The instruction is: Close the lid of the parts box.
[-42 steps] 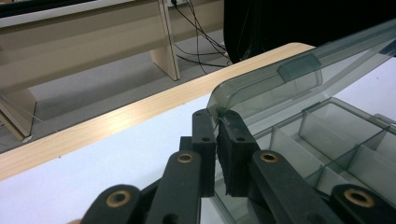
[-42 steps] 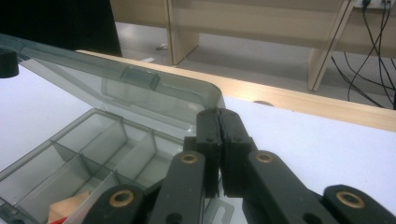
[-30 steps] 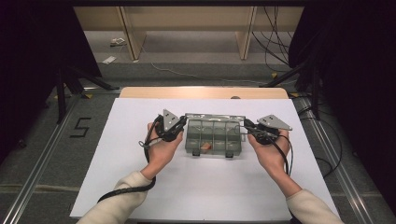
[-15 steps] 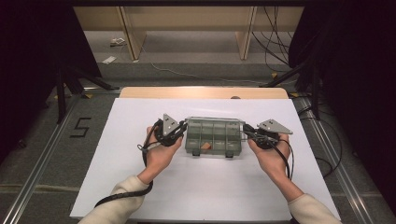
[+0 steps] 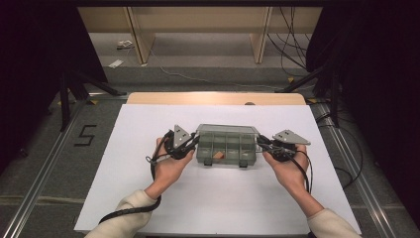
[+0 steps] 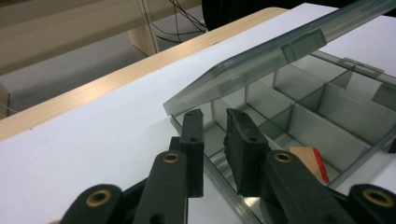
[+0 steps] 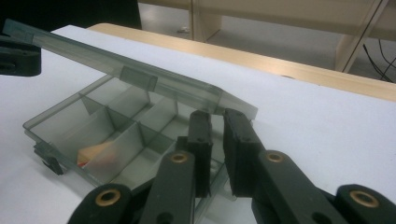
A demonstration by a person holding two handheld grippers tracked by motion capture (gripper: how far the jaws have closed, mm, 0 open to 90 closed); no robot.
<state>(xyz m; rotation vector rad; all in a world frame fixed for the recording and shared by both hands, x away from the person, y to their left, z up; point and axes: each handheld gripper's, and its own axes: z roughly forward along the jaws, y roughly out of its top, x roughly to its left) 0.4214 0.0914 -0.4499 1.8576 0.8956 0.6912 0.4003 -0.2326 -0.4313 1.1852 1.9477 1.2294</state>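
A translucent grey compartment box [image 5: 225, 151] lies mid-table with its lid [image 5: 228, 131] lifted partway, hinged at the far side. One compartment holds a small orange and red piece [image 5: 217, 155]. My left gripper [image 5: 194, 141] is at the box's left end and my right gripper [image 5: 260, 143] at its right end. In the left gripper view the jaws stand a narrow gap apart, the gripper [image 6: 215, 116] just under the lid [image 6: 261, 60]. The right gripper [image 7: 217, 116] sits the same way under the lid [image 7: 116, 58]. Nothing shows pinched between either pair.
The box rests on a white sheet [image 5: 223, 198] over a wooden table [image 5: 213, 97]. Cables [image 5: 129, 210] trail from both grippers toward the near edge. Beyond the table are floor, wooden furniture legs [image 5: 138, 39] and dark stands.
The lid lay flat on the box one second ago and now stands tilted up at the front. Both grippers stayed at the box's ends.
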